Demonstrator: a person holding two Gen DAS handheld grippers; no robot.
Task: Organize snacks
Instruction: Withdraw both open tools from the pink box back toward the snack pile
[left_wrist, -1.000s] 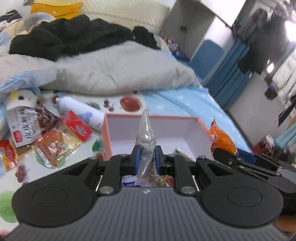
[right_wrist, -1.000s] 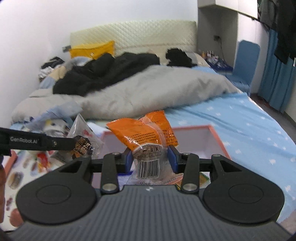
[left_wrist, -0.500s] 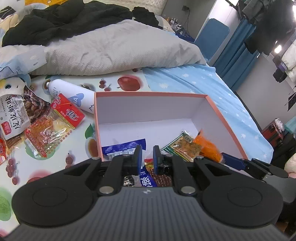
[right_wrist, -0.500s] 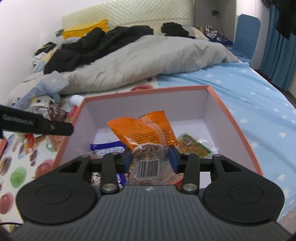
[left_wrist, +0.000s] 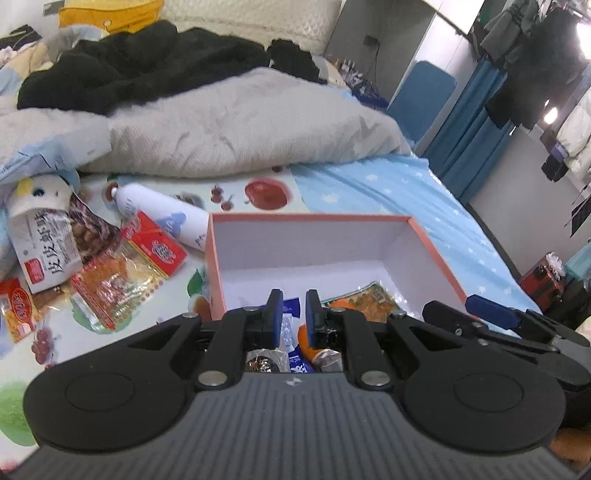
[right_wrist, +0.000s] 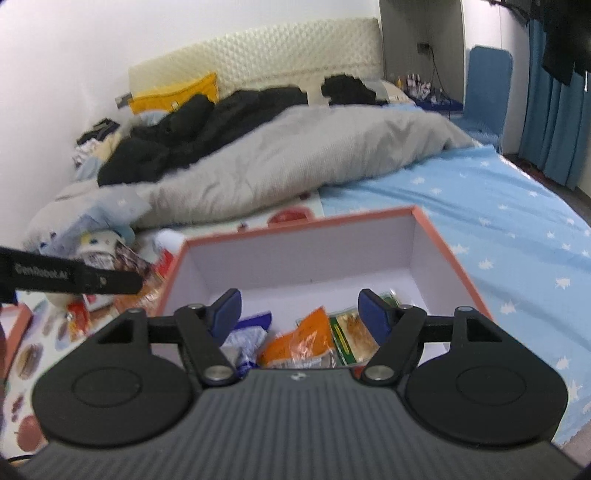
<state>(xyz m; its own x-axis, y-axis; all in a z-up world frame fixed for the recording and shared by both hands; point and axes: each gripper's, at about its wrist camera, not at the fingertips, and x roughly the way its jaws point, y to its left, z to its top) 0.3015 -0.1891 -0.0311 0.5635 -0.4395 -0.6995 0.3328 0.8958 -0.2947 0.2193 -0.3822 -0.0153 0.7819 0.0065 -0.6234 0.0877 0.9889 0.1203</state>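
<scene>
Right wrist | tongs (right_wrist: 299, 308) spread wide | above box (right_wrist: 458, 266) rim

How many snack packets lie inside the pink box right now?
At least 3 in the pink box: an orange packet in the middle, a green-edged packet to its right, a blue-and-white packet to its left. The right tool may hide more.

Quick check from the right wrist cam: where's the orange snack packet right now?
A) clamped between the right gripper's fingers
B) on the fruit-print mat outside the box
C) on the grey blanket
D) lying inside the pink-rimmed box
D: the orange snack packet lies on the floor of the pink-rimmed box, and the right gripper stands wide open above it with nothing between its fingers.
</scene>
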